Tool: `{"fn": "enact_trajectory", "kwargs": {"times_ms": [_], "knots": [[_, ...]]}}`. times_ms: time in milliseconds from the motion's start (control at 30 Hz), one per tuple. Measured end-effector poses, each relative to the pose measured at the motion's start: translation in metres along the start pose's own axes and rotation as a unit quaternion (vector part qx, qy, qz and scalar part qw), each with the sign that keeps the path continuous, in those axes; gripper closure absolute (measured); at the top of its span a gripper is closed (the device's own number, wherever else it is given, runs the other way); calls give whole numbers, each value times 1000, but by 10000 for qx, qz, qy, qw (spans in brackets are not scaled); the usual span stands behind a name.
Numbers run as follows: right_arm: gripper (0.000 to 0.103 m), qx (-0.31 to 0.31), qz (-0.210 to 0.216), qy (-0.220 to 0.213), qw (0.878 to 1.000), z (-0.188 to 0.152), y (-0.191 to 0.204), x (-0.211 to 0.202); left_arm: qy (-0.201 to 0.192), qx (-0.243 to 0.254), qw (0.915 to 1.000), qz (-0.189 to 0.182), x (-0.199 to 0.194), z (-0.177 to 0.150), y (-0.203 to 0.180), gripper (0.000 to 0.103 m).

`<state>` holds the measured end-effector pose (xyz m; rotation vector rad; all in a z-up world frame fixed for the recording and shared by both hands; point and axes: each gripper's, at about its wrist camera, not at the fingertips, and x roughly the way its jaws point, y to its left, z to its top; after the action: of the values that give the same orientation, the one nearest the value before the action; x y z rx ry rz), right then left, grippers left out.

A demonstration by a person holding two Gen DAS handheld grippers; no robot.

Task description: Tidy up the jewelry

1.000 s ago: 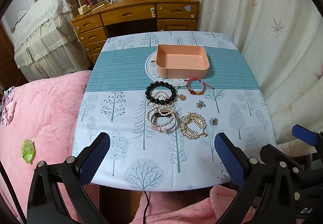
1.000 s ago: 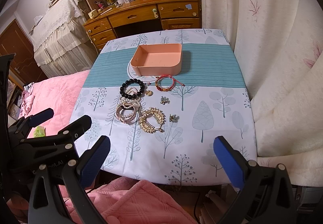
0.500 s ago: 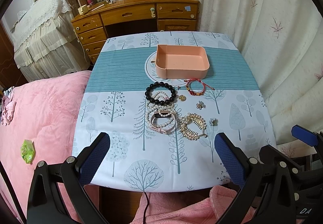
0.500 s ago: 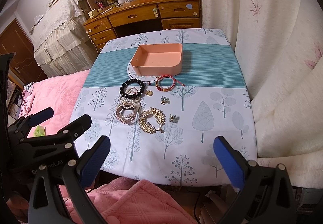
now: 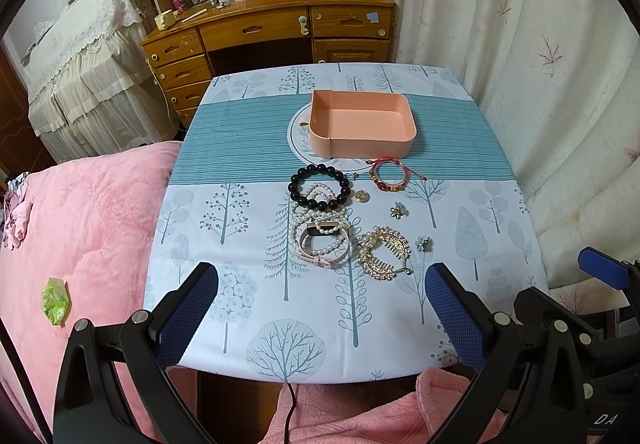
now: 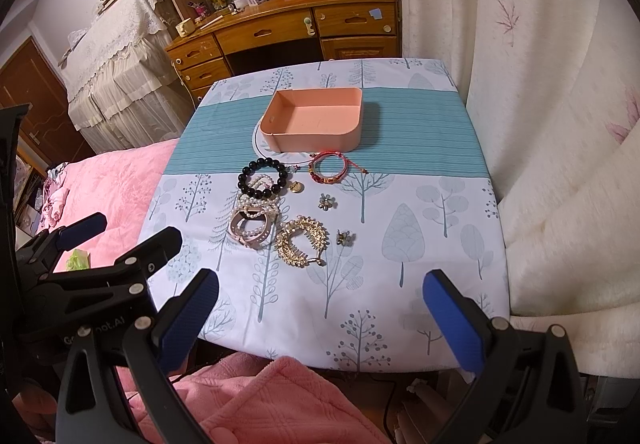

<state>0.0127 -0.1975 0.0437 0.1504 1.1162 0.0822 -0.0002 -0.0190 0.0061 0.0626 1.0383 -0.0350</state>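
Plainly, both left tongs and right tongs hover spread and empty. Jewelry lies on the table before the pink tray; the gold hair comb looks stiff and light, best pinched across its spine.

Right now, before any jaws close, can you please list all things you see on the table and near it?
tray: 1, peach, far middle, nothing inside
black bracelet: 1, near tray's front
red bracelet: 1, right of black one
pearl strands: white, tangled with pink band
gold comb: 1, right of band
pendant: 1, gold
flower charms: 2, right side
tablecloth: tree print
desk: wooden, behind
left gripper: jaws open
right gripper: jaws open
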Motion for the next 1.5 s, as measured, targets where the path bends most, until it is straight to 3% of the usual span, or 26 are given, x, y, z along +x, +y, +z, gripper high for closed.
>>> {"fn": "enact_trajectory", "kwargs": {"times_ms": [633, 967, 1100, 1333, 1500], "knots": [[1, 11, 3, -9, 10000, 1, -10, 2, 53, -7, 10000, -3, 2, 9, 2, 1], [1, -57, 194, -31, 9998, -3, -9, 12, 667, -507, 9957, -393, 30, -8, 31, 1], [1, 25, 29, -126, 9999, -6, -13, 23, 896, -675, 9925, -486, 50, -15, 45, 1], [1, -306, 170, 284, 9990, -20, -10, 63, 1173, -178, 9924, -311, 93, -30, 53, 1], [1, -1004, -33, 146, 9948, -28, 2, 83, 1136, 8, 9907, -742, 121, -31, 57, 1]]}}
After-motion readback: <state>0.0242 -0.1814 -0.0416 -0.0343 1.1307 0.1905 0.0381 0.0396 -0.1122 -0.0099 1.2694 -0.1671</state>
